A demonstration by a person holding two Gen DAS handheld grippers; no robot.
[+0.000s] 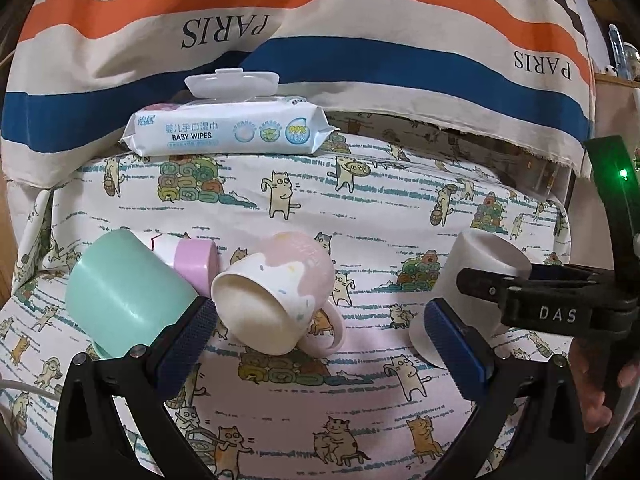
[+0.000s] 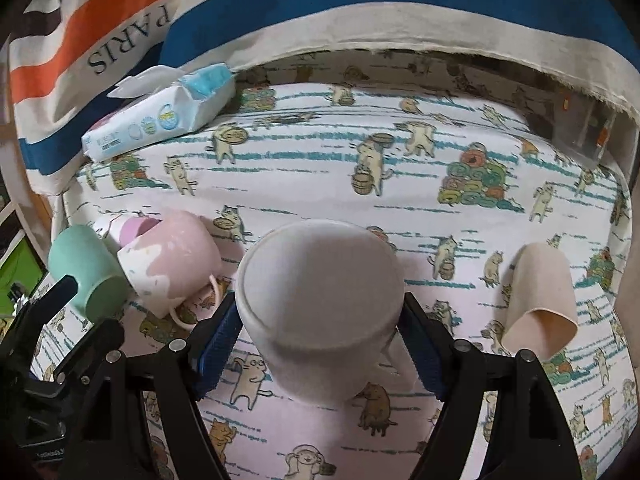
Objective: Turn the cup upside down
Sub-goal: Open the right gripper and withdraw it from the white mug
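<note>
A white mug (image 2: 320,304) sits between the fingers of my right gripper (image 2: 320,340), its flat base facing the camera and its handle at the lower right. The blue pads (image 2: 218,344) press its sides. The same mug shows in the left wrist view (image 1: 472,280), held by the right gripper. My left gripper (image 1: 320,344) is open and empty, low over the cloth. A pink and white mug (image 1: 276,292) lies on its side just beyond its left finger, mouth toward the camera. A mint green cup (image 1: 124,288) lies tilted at the left.
A small pink-capped container (image 1: 192,260) lies between the green cup and the pink mug. A pack of baby wipes (image 1: 228,128) rests at the back against striped PARIS fabric (image 1: 320,20). A beige cup (image 2: 540,304) lies on its side at the right. The cat-print cloth (image 1: 360,200) covers the surface.
</note>
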